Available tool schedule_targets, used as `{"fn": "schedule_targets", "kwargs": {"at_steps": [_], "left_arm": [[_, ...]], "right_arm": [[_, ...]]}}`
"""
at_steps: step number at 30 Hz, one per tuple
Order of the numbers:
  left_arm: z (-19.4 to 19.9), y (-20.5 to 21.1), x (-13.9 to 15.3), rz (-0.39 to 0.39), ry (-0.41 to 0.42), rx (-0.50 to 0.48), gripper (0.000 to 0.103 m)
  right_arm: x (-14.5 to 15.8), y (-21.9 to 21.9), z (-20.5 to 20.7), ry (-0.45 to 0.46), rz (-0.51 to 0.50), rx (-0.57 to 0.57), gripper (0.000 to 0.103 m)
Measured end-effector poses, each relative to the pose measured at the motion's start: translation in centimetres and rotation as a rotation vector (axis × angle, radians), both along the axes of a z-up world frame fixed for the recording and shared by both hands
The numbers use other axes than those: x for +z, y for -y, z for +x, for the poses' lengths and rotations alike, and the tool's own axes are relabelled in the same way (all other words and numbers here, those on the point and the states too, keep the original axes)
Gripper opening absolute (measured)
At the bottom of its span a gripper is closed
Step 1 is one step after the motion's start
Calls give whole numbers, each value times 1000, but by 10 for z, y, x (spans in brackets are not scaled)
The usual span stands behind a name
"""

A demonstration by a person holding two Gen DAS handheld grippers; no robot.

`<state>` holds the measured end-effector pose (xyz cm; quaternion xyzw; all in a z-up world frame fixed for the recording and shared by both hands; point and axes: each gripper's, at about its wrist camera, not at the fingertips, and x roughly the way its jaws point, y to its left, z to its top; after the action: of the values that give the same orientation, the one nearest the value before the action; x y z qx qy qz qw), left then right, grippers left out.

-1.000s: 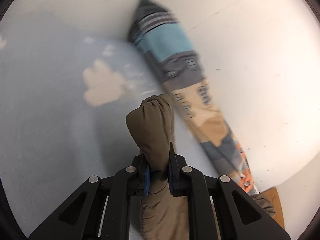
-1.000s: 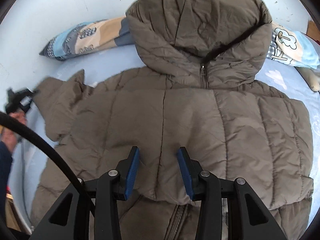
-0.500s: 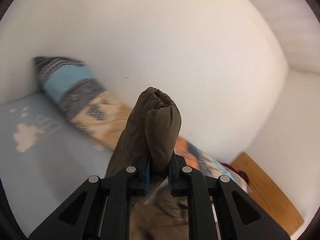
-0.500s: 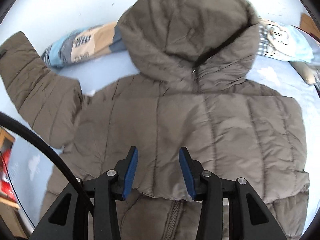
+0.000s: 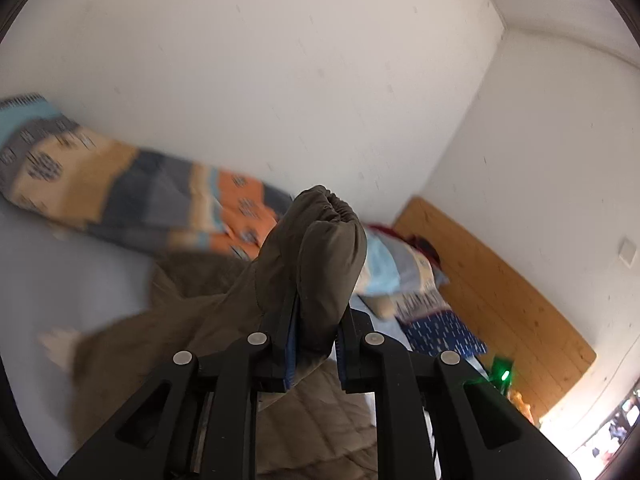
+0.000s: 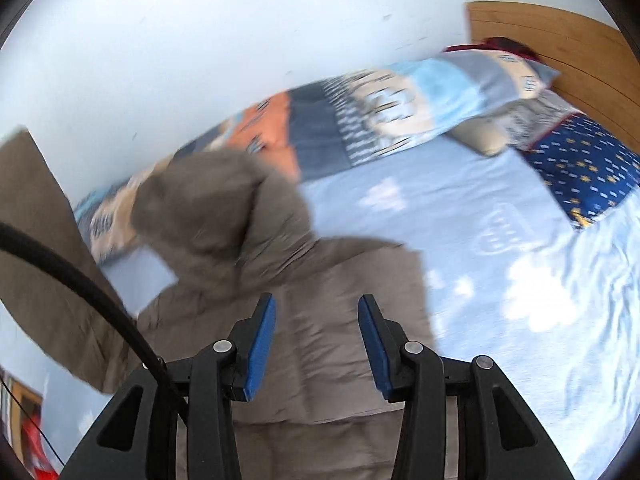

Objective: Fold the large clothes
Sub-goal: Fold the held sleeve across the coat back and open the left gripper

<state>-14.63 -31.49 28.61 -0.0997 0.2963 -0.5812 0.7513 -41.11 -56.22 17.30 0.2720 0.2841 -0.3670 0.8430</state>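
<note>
Jacket sleeve (image 5: pixel 320 264) pinched in left jaws; right jaws gape empty.

Jacket (image 6: pixel 320 280) on bed (image 6: pixel 520 280), pillows (image 6: pixel 400 108) behind.

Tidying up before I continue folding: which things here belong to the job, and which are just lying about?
Job: jacket, its sleeve clamped in the left tongs, open right tongs.

Lying about: long pillow, blue pillow, sheet.

Both wrist views face the wall, sharing the patterned pillow (image 5: pixel 120 196) and headboard (image 6: pixel 560 36).
</note>
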Motion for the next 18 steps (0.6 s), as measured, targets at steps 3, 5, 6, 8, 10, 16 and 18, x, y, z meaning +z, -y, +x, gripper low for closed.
{"fn": "schedule_targets", "kwargs": {"at_steps": [3,5,6,8,10,16,18], "left_arm": [[-34,44,-38,73,20,-29,13],[-53,75,-73,142,20,-44,14],[-62,90,-96,187,15,-41,14],[-76,108,-132,254,8,-53,14],[-86,125,-173,333,5,-52,15],[-121,140,-220,464,17,-177,65],[-126,128,-205,435,19,-199,78]], "right_arm": [[8,17,-22,31,14,-37,47],[11,25,-32,44,23,-53,47],[14,29,-36,50,23,-62,47],[17,34,-44,60,19,-75,47],[18,38,-49,66,21,-79,47],[13,42,-55,74,42,-82,47],[12,41,-53,72,46,-78,47]]}}
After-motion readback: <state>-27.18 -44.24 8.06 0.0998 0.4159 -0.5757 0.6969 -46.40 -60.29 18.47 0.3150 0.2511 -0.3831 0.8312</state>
